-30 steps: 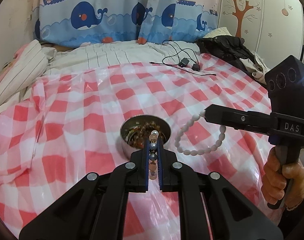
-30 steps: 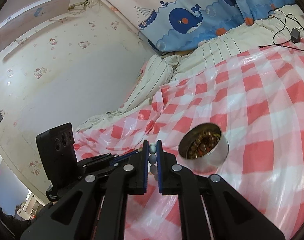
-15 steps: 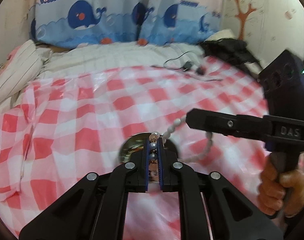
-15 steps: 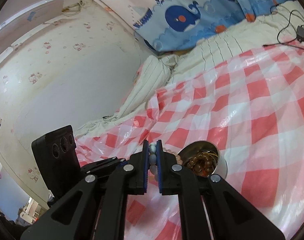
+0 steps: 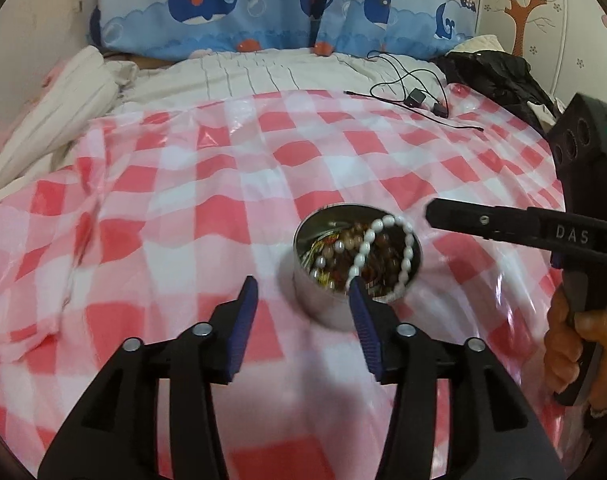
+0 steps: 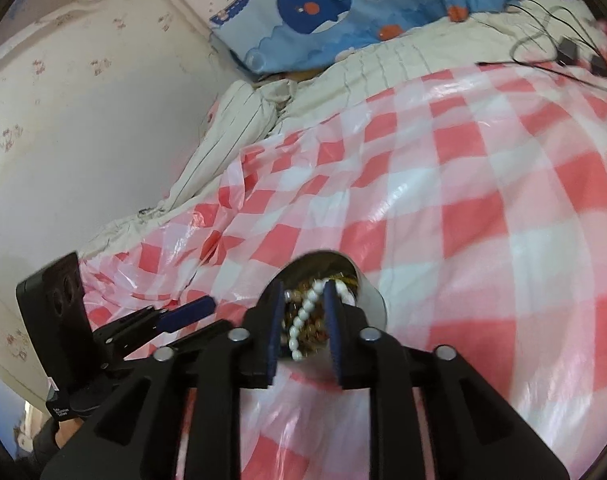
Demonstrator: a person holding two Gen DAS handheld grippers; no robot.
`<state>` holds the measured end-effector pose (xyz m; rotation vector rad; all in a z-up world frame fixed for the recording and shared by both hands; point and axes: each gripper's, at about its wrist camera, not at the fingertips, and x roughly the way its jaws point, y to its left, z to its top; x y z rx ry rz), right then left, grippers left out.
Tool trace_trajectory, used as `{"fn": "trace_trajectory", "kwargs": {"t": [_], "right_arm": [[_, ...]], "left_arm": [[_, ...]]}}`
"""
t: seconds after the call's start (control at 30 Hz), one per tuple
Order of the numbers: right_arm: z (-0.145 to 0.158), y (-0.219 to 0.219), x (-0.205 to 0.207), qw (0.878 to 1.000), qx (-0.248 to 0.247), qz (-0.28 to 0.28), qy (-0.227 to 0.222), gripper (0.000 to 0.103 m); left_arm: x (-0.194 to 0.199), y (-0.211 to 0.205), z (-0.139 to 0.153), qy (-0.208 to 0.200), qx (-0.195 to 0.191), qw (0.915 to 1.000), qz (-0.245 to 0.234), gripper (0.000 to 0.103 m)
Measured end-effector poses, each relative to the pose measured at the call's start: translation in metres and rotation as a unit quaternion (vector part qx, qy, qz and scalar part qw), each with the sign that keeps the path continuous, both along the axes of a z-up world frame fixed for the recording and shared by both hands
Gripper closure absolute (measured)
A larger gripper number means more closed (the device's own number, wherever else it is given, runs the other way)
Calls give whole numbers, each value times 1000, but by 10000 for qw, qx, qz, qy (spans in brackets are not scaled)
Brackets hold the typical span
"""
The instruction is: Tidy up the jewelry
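Round metal tin (image 5: 323, 304) on a red-and-white checked sheet (image 5: 175, 208), packed with brown and pearly beads. White bead strand (image 5: 387, 256) draped in a loop over the tin's right rim, partly inside, partly hanging down the outer wall.

Left gripper (image 5: 303, 292) just before the tin, jaws opening, wide apart and empty; right finger tip close by the strand at the tin's near rim, contact hard to judge, no grip.

Right gripper (image 6: 303, 300) over the tin's near edge, jaws opening, strand (image 6: 303, 320) hanging loose between the pads, not pinched. Seen from the left camera, reaching toward the tin from the right (image 5: 435, 212), held by a hand (image 5: 575, 340).

Beyond the tin: striped bedding (image 5: 263, 76), black cable (image 5: 407, 92), whale-print curtain (image 5: 263, 4). Dark garment (image 5: 495, 76) behind and to the right of the tin.
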<state>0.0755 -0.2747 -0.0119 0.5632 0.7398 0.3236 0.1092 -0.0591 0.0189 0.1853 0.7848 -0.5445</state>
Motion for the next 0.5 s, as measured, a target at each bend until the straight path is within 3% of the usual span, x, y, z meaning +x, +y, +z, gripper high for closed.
{"fn": "trace_trajectory", "kwargs": {"t": [0.1,0.23,0.4,0.5], "right_arm": [[-3,4,-28,9998,-76,-141,118,73],[0,25,-71,9985,-468,-230,160,54],[3,57,-124,9936,-1069,-333,151,38],[-5,69,-146,9885,-1439,-410,228,38]], "left_arm": [[-25,8,1,-63,111,9999,19,46],[-66,20,0,-7,183,9998,57,42],[-114,33,-3,-24,184,9996,230,25],[-134,37,-9,34,157,9993,326,23]]}}
